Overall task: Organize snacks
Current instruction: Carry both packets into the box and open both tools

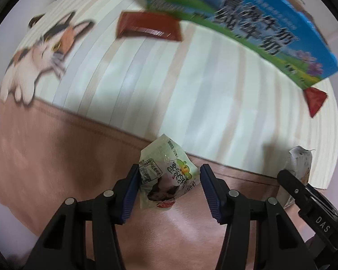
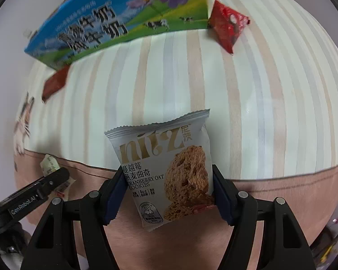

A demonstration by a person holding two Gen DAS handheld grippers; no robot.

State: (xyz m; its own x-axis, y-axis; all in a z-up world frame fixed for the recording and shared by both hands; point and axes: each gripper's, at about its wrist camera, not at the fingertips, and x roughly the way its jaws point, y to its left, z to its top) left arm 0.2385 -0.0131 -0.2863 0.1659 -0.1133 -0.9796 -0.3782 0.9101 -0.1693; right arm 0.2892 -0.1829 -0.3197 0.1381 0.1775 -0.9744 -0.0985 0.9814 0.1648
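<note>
My left gripper is shut on a small pale green snack packet, pinched between its blue pads above the pink cloth. My right gripper is shut on a silver cranberry oat cookie packet. Each gripper shows at the edge of the other view: the right gripper with its silver packet, and the left gripper with its green packet. A blue and green milk carton box stands at the far side; it also shows in the right wrist view.
A striped cloth with a cat picture covers the surface. A dark red snack packet lies left of the box and a bright red packet lies right of it.
</note>
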